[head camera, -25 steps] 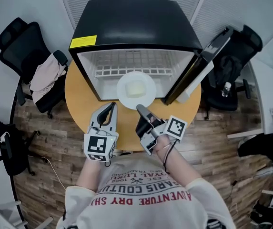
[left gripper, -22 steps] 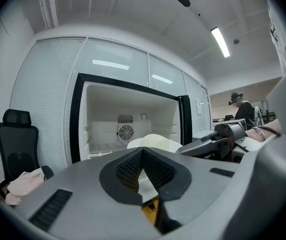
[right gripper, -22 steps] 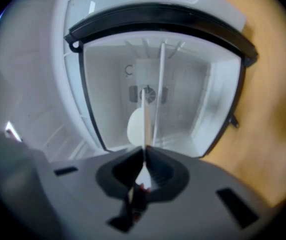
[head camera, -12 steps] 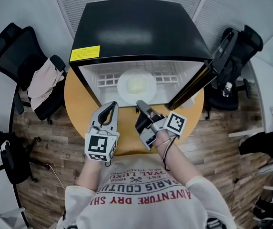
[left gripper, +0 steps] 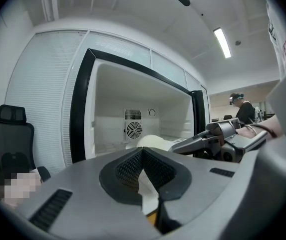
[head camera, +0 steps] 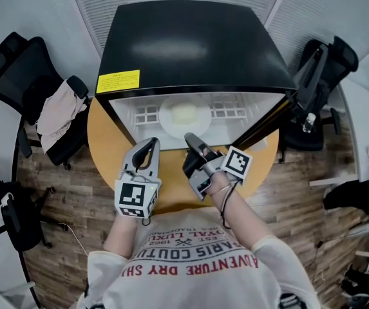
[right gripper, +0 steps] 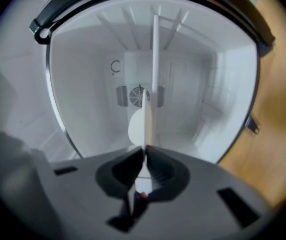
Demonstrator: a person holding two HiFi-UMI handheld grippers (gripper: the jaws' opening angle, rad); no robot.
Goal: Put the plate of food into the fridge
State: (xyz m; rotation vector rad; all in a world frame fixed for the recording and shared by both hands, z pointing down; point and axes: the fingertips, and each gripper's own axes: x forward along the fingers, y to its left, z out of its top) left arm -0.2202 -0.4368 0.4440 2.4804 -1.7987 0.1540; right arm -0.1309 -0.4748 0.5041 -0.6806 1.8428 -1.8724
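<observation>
Round desk [head camera: 100, 134] is carrying the open fridge [head camera: 190, 44]; we are holding the right gripper [head camera: 189, 138] level, jaws clenching the plate [head camera: 170, 118]; left gripper [head camera: 151, 142] jaws clenched empty.

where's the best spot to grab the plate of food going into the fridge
The near rim, from the open front of the fridge. The plate lies flat with the food at its centre, so only the thin edge is free. The right gripper is shut on it there.
</observation>
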